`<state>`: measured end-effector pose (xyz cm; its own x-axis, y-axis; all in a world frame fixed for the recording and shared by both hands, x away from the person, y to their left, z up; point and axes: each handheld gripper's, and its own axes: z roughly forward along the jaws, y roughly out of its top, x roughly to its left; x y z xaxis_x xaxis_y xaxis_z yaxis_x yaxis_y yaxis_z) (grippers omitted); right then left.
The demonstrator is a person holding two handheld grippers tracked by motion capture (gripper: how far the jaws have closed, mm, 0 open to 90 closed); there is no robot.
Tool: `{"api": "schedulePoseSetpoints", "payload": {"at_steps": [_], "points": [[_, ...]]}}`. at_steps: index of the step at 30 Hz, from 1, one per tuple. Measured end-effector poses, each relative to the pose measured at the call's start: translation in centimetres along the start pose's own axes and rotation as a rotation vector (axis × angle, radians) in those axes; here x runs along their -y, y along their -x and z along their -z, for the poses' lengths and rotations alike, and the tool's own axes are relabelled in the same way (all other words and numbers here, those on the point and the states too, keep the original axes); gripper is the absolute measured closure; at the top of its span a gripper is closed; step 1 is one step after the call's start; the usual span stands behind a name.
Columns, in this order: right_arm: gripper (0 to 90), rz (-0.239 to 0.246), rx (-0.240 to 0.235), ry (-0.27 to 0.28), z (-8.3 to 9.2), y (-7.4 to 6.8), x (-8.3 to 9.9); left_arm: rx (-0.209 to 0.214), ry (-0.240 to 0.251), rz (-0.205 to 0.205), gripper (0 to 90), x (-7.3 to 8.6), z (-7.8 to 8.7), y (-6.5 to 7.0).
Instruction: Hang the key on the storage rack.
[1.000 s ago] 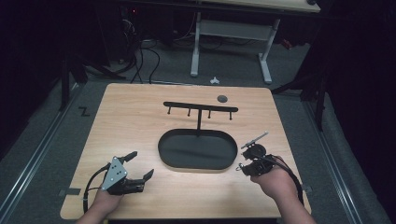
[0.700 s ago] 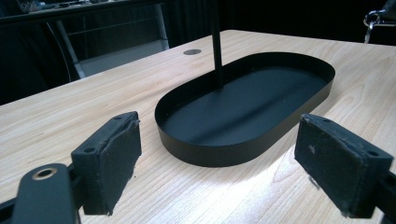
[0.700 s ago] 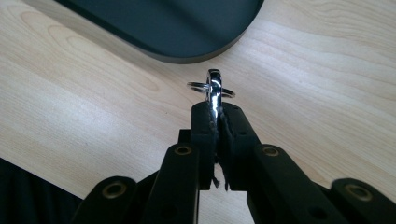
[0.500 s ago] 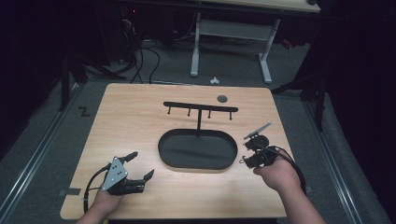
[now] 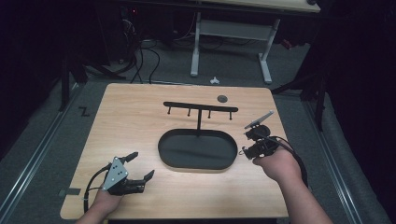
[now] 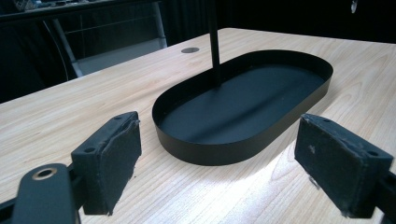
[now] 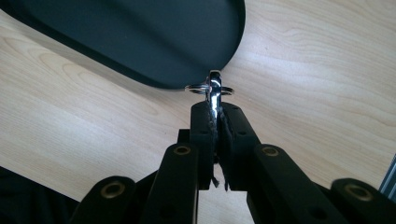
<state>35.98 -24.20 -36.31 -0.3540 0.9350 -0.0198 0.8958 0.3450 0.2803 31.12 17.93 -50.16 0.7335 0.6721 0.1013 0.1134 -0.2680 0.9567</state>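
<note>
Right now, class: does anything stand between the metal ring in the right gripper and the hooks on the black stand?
Nothing visible does. The right gripper holds the ring beside the oval tray; bare table lies between it and the hook bar.

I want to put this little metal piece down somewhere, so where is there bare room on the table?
Bare wood lies along the table's left side, between its edge and the black oval tray, and along the far edge behind the hook stand, apart from a small dark disc. Tighter: the near left corner with the left gripper, and right of the tray, where the right gripper pinches the metal ring.
</note>
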Motion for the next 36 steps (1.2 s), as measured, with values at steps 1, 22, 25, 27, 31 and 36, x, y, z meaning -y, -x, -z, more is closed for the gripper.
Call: {"api": "schedulePoseSetpoints", "payload": {"at_steps": [1,22,25,27,31,36], "points": [[84.2,-0.003,-0.001,0.001,0.1,0.0,-0.2,0.0,0.0,0.0,15.1,0.0,0.0,0.0],[84.2,0.009,-0.001,0.053,3.5,-1.1,-4.7,-0.004,0.005,0.007,15.1,0.0,0.1,-0.1],[84.2,0.007,0.0,0.059,3.9,-1.2,-5.2,-0.004,0.005,0.005,15.1,0.0,0.1,-0.1],[84.2,0.002,0.0,0.064,4.0,-1.1,-5.5,-0.005,0.005,0.003,15.1,0.0,0.1,-0.1],[84.2,-0.003,-0.005,0.072,3.9,-0.9,-6.0,-0.006,0.006,0.003,15.1,0.0,0.2,-0.1],[84.2,-0.004,-0.008,0.071,3.7,-0.8,-6.5,-0.011,0.002,0.005,15.1,0.2,0.6,-0.2]]}}
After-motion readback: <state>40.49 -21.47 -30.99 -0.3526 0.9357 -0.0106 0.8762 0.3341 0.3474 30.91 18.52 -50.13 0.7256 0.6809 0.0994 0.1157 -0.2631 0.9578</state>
